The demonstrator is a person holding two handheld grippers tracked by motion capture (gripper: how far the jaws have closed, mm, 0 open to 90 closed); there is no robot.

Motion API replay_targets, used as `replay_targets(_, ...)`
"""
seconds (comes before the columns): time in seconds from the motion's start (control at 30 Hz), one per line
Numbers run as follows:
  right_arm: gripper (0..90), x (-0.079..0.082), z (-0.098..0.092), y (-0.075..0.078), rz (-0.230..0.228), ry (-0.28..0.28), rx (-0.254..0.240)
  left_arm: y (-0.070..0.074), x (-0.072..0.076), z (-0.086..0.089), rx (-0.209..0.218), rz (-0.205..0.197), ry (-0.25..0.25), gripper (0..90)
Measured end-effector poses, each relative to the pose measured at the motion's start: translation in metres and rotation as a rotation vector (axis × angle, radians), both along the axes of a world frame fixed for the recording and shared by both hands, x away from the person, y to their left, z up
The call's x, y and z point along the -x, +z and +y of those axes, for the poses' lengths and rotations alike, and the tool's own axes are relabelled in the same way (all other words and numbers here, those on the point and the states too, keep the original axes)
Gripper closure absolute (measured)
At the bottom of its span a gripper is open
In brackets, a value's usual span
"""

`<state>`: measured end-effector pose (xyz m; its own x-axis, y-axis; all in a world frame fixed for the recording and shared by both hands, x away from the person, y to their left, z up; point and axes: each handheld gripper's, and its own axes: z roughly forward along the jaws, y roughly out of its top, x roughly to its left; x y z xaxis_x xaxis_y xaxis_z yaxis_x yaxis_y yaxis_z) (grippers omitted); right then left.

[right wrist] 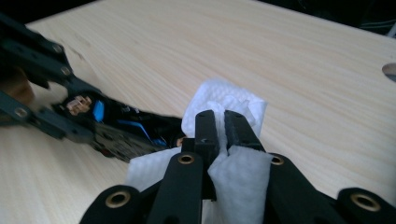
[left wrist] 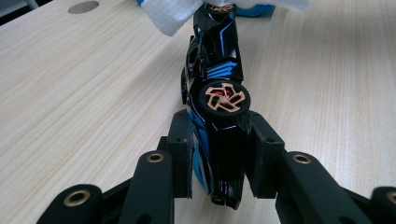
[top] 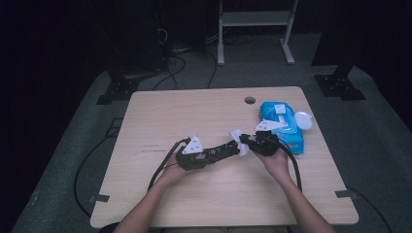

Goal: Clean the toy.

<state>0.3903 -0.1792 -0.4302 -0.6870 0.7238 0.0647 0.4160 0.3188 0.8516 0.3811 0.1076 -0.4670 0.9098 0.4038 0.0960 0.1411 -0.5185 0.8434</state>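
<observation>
The toy car [left wrist: 215, 98] is clamped in the left tool [left wrist: 219, 161] over the table [top: 194, 111]. A wipe [right wrist: 224, 107] is pinched in the right tool [right wrist: 222, 130]. The car could be knocked loose if rubbed hard.

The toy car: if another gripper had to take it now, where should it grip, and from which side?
Probably the toy car at its narrow waist between the two wheels, coming from above with one jaw on each flank. The rear is taken by the left gripper, and the wipe in the right gripper is at its nose.
</observation>
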Motion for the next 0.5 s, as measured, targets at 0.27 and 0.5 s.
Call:
replay_targets(0.27, 83.3, -0.003, -0.017, -0.004, 0.015, -0.073, -0.079, 0.0, 0.0, 0.001, 0.0, 0.004, -0.001, 66.5)
replay_targets(0.5, 83.3, -0.001, -0.001, -0.008, 0.002, -0.024, -0.034, 0.002, 0.001, 0.003, -0.009, 0.001, -0.002, 66.7)
